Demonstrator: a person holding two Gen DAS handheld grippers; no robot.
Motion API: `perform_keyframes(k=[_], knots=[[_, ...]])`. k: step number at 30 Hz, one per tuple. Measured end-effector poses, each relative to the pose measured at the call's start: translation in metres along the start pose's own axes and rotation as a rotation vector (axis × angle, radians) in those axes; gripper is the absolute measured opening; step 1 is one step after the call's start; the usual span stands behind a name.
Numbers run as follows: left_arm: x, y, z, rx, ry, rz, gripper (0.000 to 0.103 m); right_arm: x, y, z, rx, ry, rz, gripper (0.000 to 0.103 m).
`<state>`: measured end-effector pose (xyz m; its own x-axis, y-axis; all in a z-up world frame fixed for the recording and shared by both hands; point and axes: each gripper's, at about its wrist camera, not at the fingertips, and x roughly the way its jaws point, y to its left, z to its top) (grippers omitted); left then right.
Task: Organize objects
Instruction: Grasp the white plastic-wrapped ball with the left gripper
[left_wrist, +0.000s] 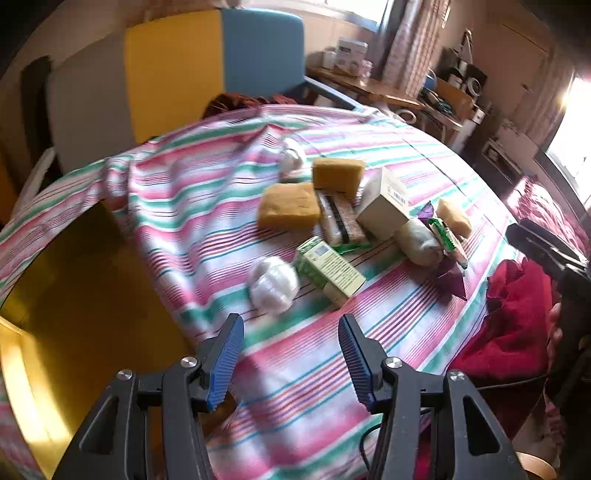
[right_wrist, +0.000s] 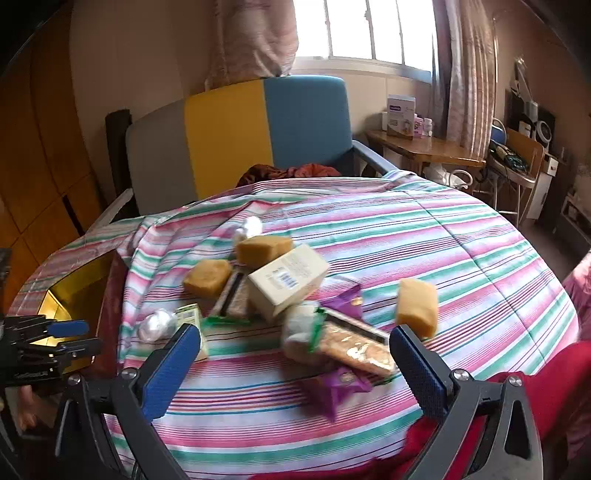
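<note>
Your left tongs (left_wrist: 291, 354) and right tongs (right_wrist: 291, 363) both hang spread, gripping nothing, above the striped surface (right_wrist: 461, 251). Just ahead lies the clutter: white bundle (left_wrist: 273, 284), green box (left_wrist: 328, 271), purple wrapper (right_wrist: 334, 387). Farther back, cream box (right_wrist: 288, 282), then yellow sponges (left_wrist: 338, 173).

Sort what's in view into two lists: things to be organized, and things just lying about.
To organize:
- three yellow sponges
- cream box
- green box
- clear plastic ball
- purple wrapper
- snack bar pack

Lying about:
- striped cloth under the pile
- red blanket
- chair
- wooden desk

Both grippers, left and right, are open and empty.
</note>
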<state>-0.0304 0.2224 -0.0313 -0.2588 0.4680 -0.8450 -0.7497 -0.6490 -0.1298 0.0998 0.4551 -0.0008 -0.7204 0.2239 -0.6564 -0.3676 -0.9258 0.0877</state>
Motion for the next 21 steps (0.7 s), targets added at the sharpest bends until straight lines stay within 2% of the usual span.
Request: perform_keyframes(k=[3, 8, 11, 13, 18, 21], knots=[[0.018, -0.002, 0.011, 0.031, 0.032, -0.028, 0.054, 0.005, -0.021, 0.0, 0.032, -0.003, 0.025, 0.103], [0.045, -0.001, 0.022, 0.083, 0.097, 0.002, 0.054, 0.016, -0.052, -0.007, 0.194, 0.034, 0.161, 0.103], [0.063, 0.001, 0.027, 0.095, 0.137, 0.016, 0.052, 0.017, -0.056, -0.008, 0.227, 0.03, 0.209, 0.103], [0.074, 0.001, 0.029, 0.097, 0.162, 0.03, 0.048, 0.018, -0.057, -0.008, 0.238, 0.029, 0.227, 0.103], [0.094, -0.001, 0.034, 0.1, 0.204, 0.057, 0.046, 0.018, -0.061, -0.008, 0.258, 0.024, 0.249, 0.103], [0.106, 0.0, 0.034, 0.09, 0.231, 0.074, 0.034, 0.018, -0.062, -0.009, 0.265, 0.023, 0.254, 0.103]])
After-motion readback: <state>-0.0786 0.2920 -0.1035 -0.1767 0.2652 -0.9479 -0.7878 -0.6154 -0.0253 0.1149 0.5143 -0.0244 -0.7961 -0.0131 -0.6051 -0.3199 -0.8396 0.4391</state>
